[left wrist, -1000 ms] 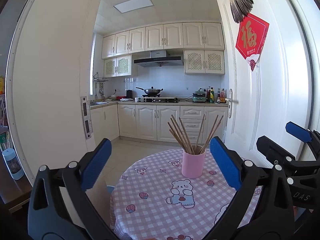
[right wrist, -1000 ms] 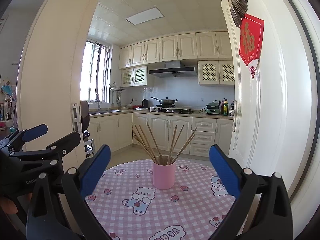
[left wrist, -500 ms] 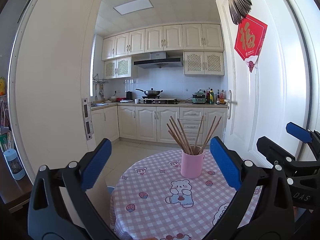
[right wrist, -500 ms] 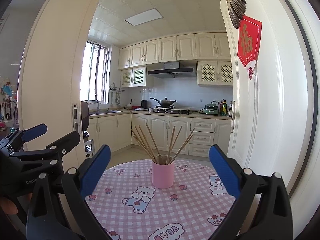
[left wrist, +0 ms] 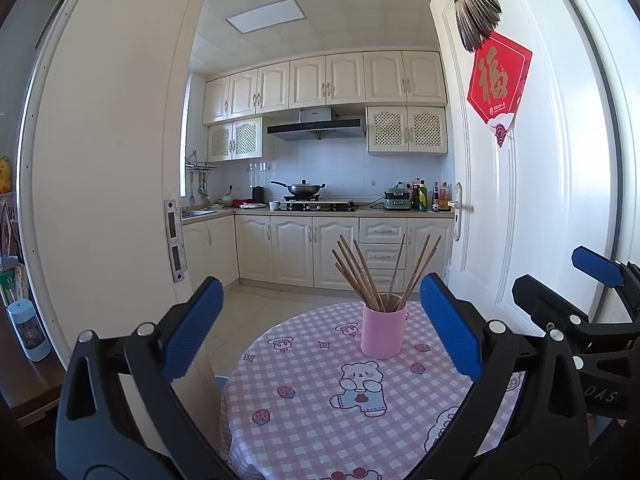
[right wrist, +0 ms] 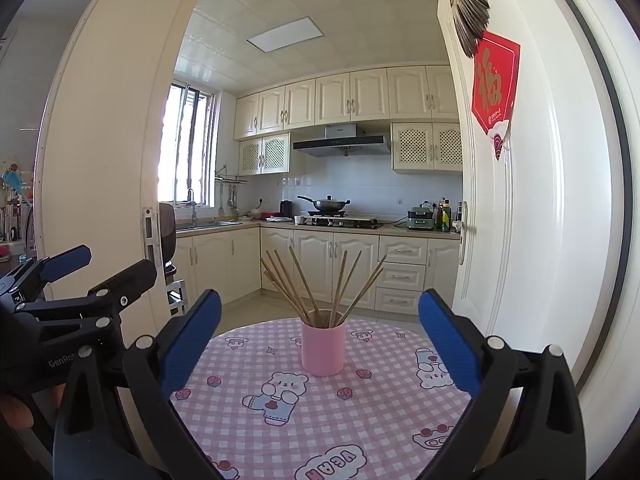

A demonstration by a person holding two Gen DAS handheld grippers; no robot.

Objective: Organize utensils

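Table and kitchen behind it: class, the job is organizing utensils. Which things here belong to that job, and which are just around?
Belong to the job:
chopsticks
pink cup
left gripper, open
right gripper, open

Just around:
table
wok
bottles
red door hanging
water bottle

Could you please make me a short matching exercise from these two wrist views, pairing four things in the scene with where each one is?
Things:
1. chopsticks
2. pink cup
3. wok
4. red paper decoration

Places:
A. on the stove at the back of the kitchen
B. hanging on the white door
C. standing fanned out inside the cup
D. upright on the checked tablecloth

Pairs: 1-C, 2-D, 3-A, 4-B

Both the left claw and the right claw are open and hold nothing.
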